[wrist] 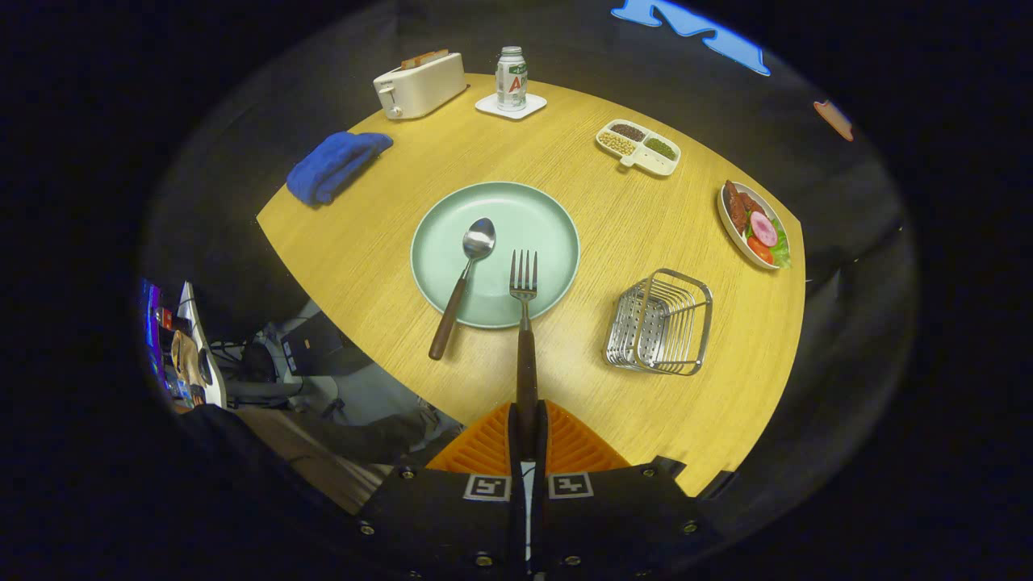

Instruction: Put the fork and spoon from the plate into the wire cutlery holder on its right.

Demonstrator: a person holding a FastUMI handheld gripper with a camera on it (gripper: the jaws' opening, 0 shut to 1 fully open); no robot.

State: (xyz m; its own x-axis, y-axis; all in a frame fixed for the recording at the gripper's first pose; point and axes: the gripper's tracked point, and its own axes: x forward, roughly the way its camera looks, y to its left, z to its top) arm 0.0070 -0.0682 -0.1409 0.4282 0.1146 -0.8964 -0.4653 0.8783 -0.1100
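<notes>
Claw: our gripper (527,432) has its two orange fingers (484,448) pressed together on the dark handle of the fork, so we are pinching it.
Fork: the fork (524,323) sticks straight out ahead of the fingers. We see its metal prongs over the near edge of the plate. We cannot tell if the prongs touch the plate.
Spoon: the spoon (462,282) lies on the plate, left of the fork. Its shiny bowl is on the plate and its brown handle hangs off the near rim onto the table.
Plate: the plate (549,210) is pale green and round. It sits in the middle of the table, ahead of the fingers.
Holder: the wire cutlery holder (662,323) stands on the table to the right of the plate, near it but not touching.
Table: the table (379,234) is yellow wood.
Far things: we see a blue cloth (335,165), a toaster (420,83), a can (511,78) on a white coaster, a tray of seeds (637,147) and a dish of food (754,224), all beyond the plate.
</notes>
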